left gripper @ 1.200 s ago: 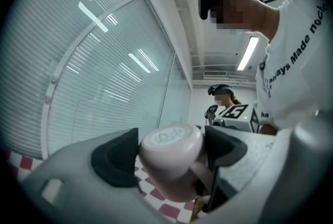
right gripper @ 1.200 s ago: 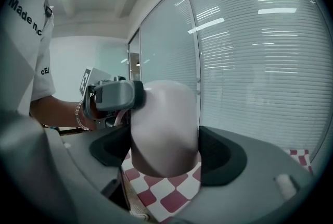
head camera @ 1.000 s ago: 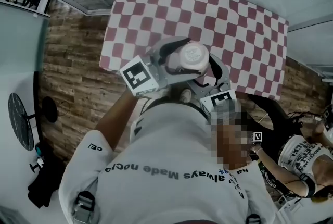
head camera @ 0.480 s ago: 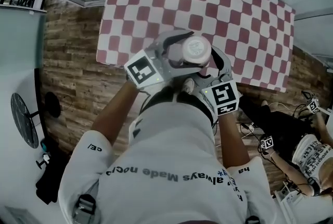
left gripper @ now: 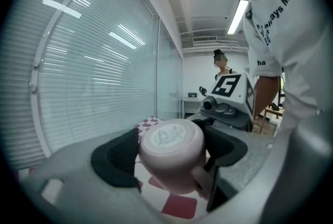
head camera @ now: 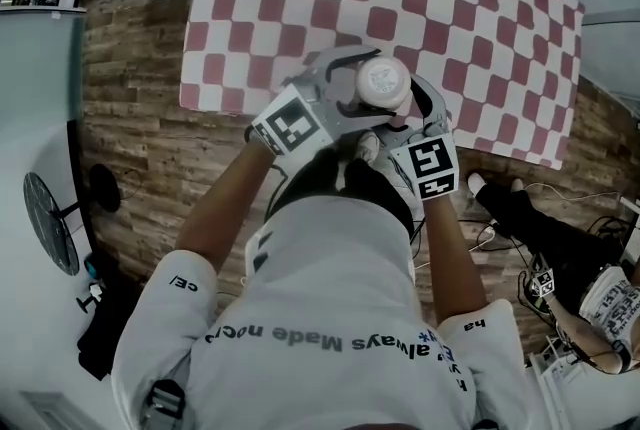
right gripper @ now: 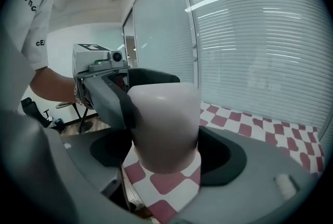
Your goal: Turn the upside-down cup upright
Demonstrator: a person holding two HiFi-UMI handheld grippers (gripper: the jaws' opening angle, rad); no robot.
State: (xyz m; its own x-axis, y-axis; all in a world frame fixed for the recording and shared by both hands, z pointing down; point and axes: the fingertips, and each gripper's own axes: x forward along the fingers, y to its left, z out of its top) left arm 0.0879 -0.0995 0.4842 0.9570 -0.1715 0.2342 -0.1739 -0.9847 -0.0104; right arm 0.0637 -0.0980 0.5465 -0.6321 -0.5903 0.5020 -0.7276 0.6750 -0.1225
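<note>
- The left hand-held gripper point(left gripper: 170, 161) is clenched on the cup point(head camera: 383, 82). In its own view the dark pads point(left gripper: 117, 158) stand against both sides of the pale pink cup. The base is turned up and toward the camera, and the handle is at the lower right.
- The right hand-held gripper point(right gripper: 165, 154) grasps the same cup from the opposite side, with jaws wide. Its view shows the plain wall of the cup, base on top, mouth down over the chequered cloth.
- Only the head view shows the two grippers meeting around the cup from left and right, with the marker cubes point(head camera: 293, 125) toward the person.
- Only the right gripper view shows a jaw of the left gripper lying on the cup's wall.
- The cup is above the bench point(head camera: 480, 18), close to its near edge. Whether the rim touches the cloth I cannot tell.
- Ahead of both grippers the cloth stretches to the bench's far edge. Behind them is the wooden floor point(head camera: 130, 128). To the right, a second person's legs point(head camera: 520, 213) lie beside the bench corner.
</note>
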